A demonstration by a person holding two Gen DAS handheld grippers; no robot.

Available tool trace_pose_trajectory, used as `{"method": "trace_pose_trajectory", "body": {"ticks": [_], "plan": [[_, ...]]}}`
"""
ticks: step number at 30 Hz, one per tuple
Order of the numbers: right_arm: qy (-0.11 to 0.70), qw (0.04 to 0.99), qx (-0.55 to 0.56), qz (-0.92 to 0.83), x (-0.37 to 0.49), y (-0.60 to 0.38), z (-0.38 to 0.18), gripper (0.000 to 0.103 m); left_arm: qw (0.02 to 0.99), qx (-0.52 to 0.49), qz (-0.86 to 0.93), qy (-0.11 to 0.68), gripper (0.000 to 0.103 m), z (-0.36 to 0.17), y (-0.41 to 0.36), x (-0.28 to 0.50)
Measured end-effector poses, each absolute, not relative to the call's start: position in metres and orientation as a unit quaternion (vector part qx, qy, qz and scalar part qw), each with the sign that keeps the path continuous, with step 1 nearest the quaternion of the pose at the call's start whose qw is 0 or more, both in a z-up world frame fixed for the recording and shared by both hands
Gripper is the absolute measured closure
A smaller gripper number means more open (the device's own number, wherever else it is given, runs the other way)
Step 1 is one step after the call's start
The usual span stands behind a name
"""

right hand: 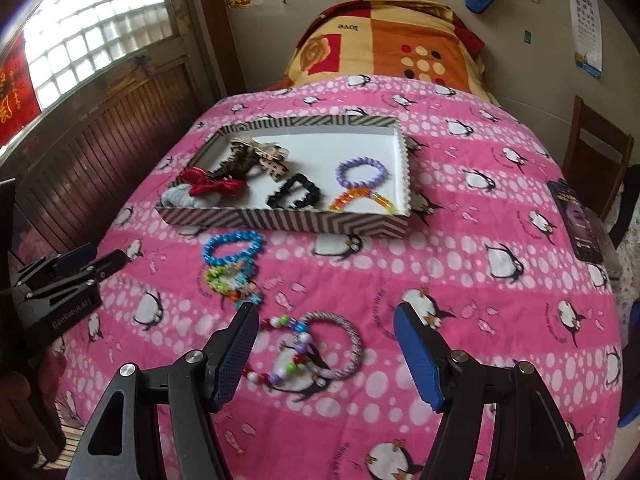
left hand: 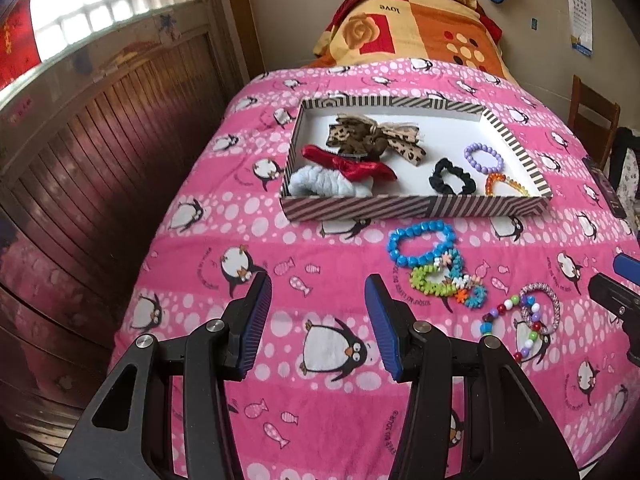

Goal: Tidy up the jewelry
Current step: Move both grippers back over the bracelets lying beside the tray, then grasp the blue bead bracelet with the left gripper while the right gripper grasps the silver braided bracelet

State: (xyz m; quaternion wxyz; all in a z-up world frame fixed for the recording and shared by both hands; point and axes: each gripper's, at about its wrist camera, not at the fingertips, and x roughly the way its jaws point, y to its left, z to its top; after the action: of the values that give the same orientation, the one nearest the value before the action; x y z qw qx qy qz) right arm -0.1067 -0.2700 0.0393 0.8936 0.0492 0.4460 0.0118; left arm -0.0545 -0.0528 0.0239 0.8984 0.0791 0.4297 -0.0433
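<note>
Pink penguin-print bedding (left hand: 320, 240) covers the bed where we work with 2 claws, both spread wide with nothing between their blue pads. Our left claw (left hand: 316, 320) hangs over bare bedding, to the left of the loose jewelry. Our right claw (right hand: 324, 356) hangs low over a multicolored bead bracelet (right hand: 288, 356) and a silvery woven bangle (right hand: 344, 344), which overlap on the bedding and show in the gap between its fingers; no pad touches either.

Beyond them lie a blue bead bracelet (right hand: 234, 250) and, touching its near side, a green and multicolored flower-bead bracelet (right hand: 232, 280). Farther up the bed sits a striped tray (right hand: 288, 222). Its white floor holds, on the left, a leopard-print bow (left hand: 372, 140), a red satin bow (left hand: 352, 166) and a pale fluffy scrunchie (left hand: 320, 184); on the right, a black scrunchie (left hand: 452, 176), a purple bead bracelet (left hand: 482, 158) and an orange and yellow bead bracelet (left hand: 504, 184) close against the near right corner.

A dark phone (right hand: 576, 220) rests at the bed's right edge, and an orange and red blanket (right hand: 384, 48) is folded at the head.
</note>
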Motion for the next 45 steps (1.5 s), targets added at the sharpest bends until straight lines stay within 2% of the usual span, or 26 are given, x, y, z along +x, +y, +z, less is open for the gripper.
{"method": "trace_pose_trajectory", "body": {"ticks": [17, 24, 28, 30, 35, 38, 45], "plan": [[0.485, 0.866, 0.082, -0.089, -0.140, -0.365, 0.007, 0.036, 0.871, 0.017, -0.083, 0.485, 0.055, 0.007, -0.053, -0.031], [0.487, 0.865, 0.105, -0.064, -0.134, -0.368, 0.007, 0.036, 0.863, -0.003, -0.077, 0.500, 0.055, 0.001, -0.050, -0.018], [0.499, 0.863, 0.079, -0.020, -0.118, -0.333, -0.003, 0.052, 0.853, -0.017, -0.083, 0.516, 0.055, -0.004, -0.051, -0.011], [0.504, 0.861, 0.065, 0.005, -0.107, -0.315, -0.010, 0.053, 0.850, -0.016, -0.089, 0.519, 0.055, -0.005, -0.054, -0.009], [0.514, 0.857, 0.022, 0.035, -0.088, -0.288, -0.026, 0.063, 0.843, -0.021, -0.104, 0.528, 0.055, -0.006, -0.061, 0.002], [0.524, 0.851, -0.006, 0.027, -0.078, -0.287, -0.035, 0.075, 0.839, -0.014, -0.105, 0.534, 0.055, -0.011, -0.067, 0.012], [0.527, 0.850, 0.014, 0.010, -0.072, -0.309, -0.038, 0.075, 0.823, -0.024, -0.110, 0.556, 0.055, -0.028, -0.080, 0.037]]}}
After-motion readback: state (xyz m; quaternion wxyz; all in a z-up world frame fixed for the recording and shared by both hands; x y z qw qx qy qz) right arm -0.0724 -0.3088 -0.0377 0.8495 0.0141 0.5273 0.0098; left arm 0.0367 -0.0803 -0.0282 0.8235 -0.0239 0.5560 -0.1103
